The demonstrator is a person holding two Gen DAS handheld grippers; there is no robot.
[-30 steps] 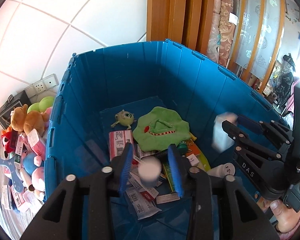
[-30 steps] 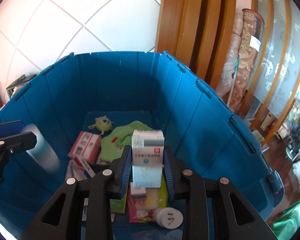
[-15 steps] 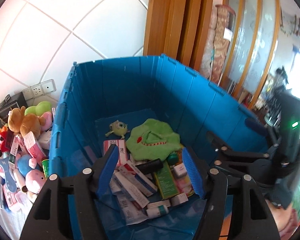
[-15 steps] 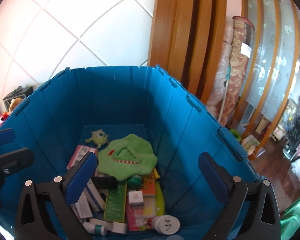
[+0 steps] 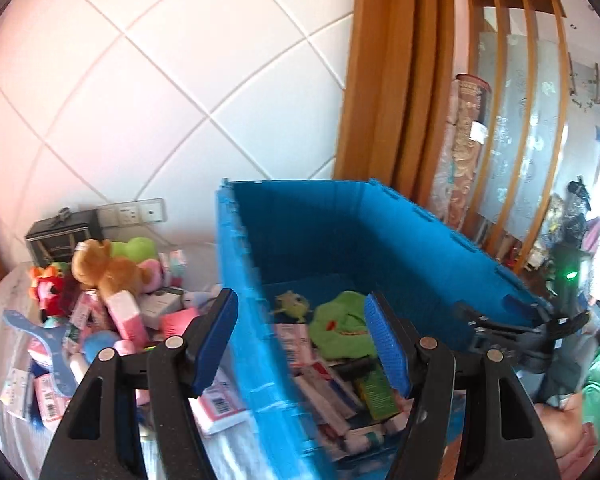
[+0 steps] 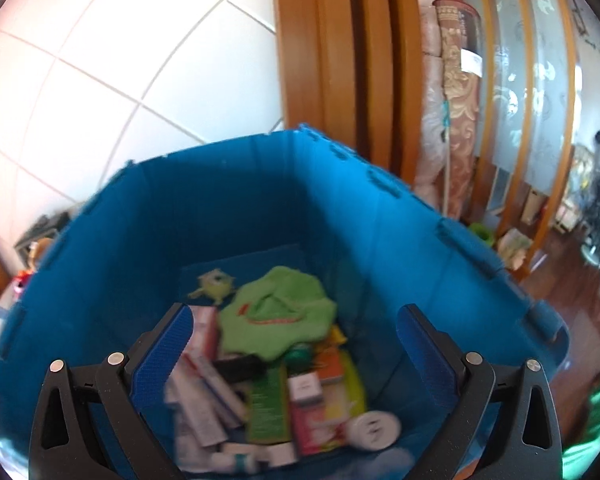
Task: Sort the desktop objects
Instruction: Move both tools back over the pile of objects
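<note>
Straddling the blue crate wall, the empty, spread left gripper sits nearer the toy pile at ten o'clock; the right gripper gapes empty.

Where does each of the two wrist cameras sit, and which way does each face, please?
Left wrist: on the left gripper, jaws open, facing the blue plastic crate wall and toy pile; right gripper and a hand show.
Right wrist: on the right gripper, jaws open, looking down into the crate.
Shared: crate, green plush cloth.
</note>
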